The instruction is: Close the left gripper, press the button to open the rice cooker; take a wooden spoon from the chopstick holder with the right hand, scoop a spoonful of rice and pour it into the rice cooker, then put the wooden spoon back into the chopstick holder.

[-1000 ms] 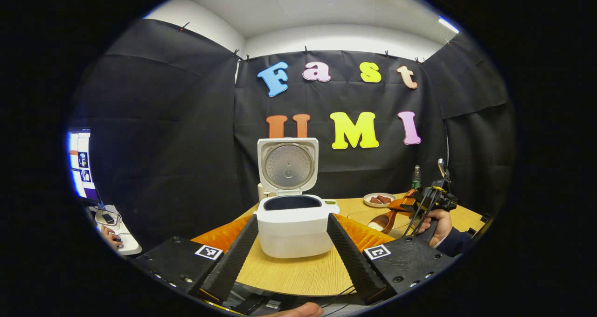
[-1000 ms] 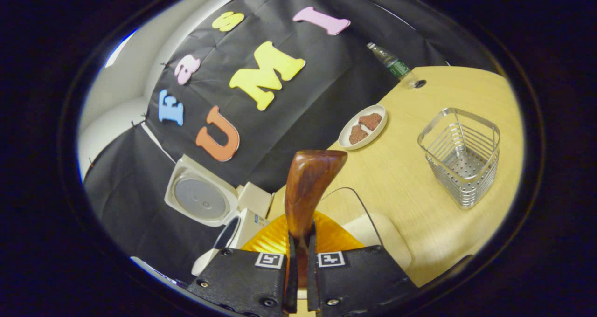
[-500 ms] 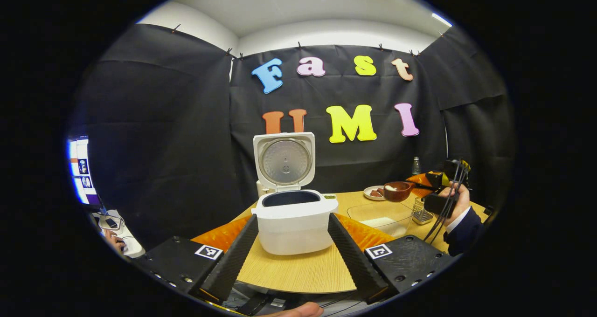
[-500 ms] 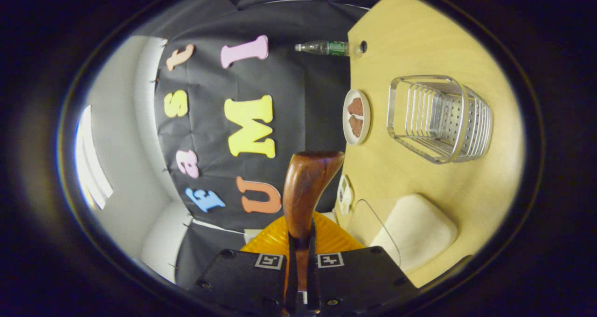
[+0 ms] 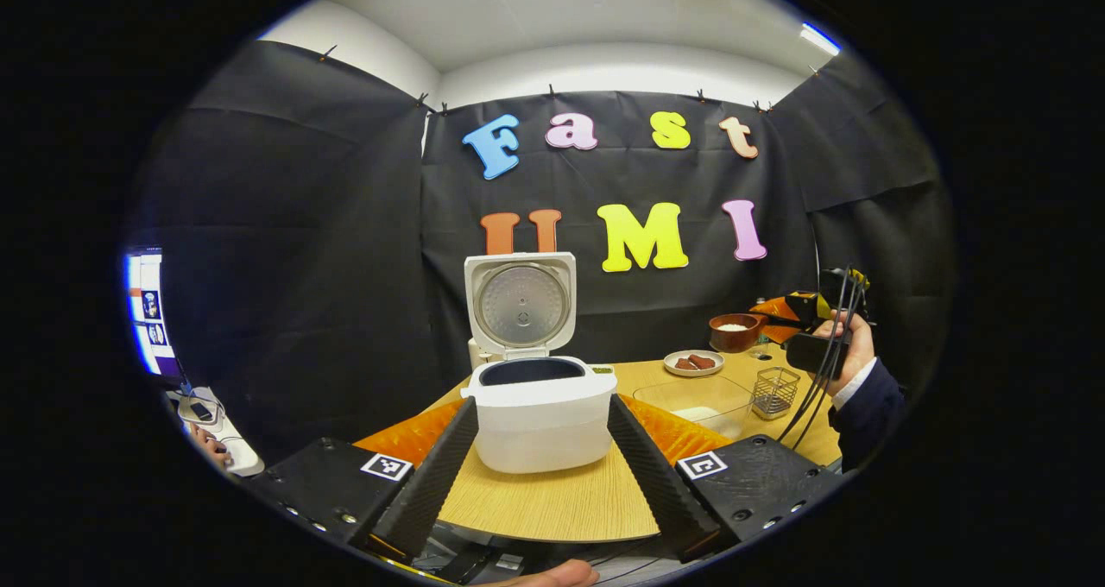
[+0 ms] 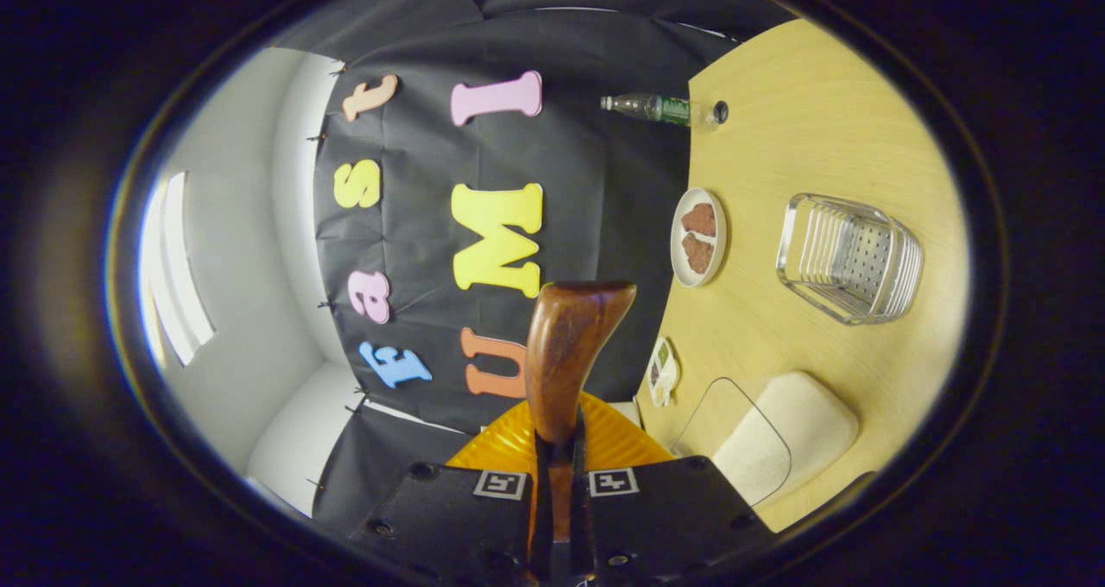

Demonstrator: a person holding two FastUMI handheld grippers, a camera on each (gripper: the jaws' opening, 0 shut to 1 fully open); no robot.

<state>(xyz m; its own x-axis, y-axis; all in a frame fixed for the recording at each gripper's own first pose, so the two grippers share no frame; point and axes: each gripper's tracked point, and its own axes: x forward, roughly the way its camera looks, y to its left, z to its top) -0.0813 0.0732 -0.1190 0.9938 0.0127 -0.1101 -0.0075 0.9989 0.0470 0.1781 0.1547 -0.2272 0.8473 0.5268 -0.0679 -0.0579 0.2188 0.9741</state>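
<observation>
The white rice cooker stands on the wooden table with its lid raised upright and the dark pot showing. My left gripper is open, its fingers spread wide either side of the cooker, short of it. At the right a hand holds my right gripper above the table; it is shut on the wooden spoon, whose bowl is level and carries white rice. In the right gripper view the right gripper clamps the spoon by its handle. The wire chopstick holder stands empty.
A glass container of rice lies between cooker and holder, on an orange mat. A small plate with brown pieces and a bottle sit near the back wall. A monitor glows far left.
The right gripper lifted the spoon out of the rice container, turned it level and raised it above the table with rice in its bowl. My left gripper stayed open by the cooker.
</observation>
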